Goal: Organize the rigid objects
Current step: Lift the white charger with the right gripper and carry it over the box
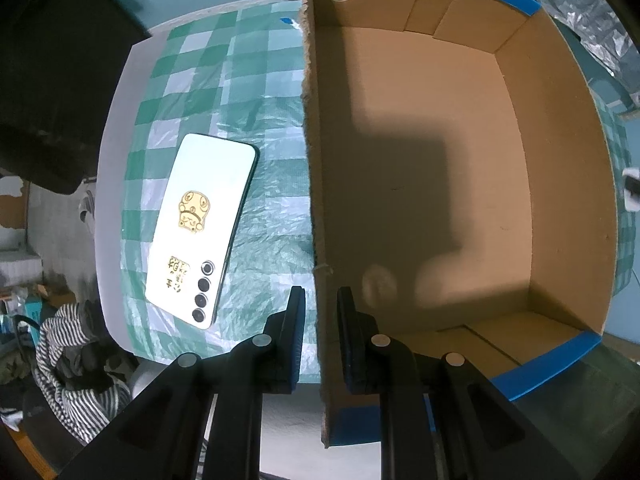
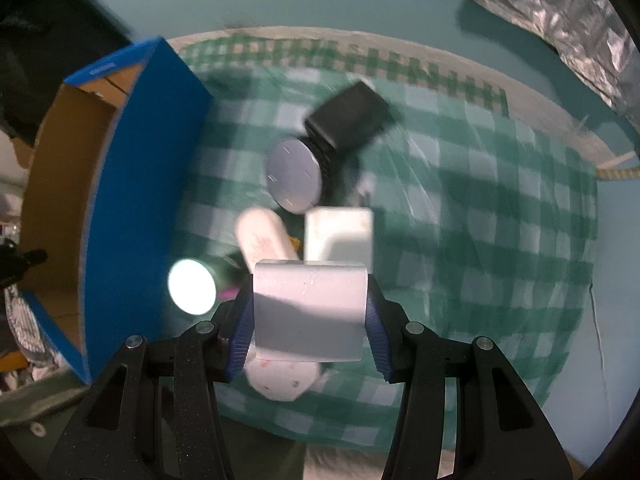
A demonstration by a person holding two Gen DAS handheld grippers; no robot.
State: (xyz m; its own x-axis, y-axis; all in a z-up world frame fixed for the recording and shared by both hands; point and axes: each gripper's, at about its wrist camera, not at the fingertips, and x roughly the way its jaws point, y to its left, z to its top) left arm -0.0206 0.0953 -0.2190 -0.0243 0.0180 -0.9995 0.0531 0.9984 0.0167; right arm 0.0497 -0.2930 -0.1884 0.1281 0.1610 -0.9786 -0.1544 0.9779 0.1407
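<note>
My left gripper is shut on the near left wall of an empty cardboard box with blue outer sides. A white phone with gold stickers lies face down on the checked cloth left of the box. My right gripper is shut on a pale grey block, held above the cloth. Beyond it lie a white block, a grey round disc, a black box, a white oblong case and a bright round-ended cylinder. The box stands at the left.
The green-and-white checked cloth covers the table. A striped garment lies off the table's near left edge. Crinkled silver foil hangs at the far right. A dark shape stands at the far left.
</note>
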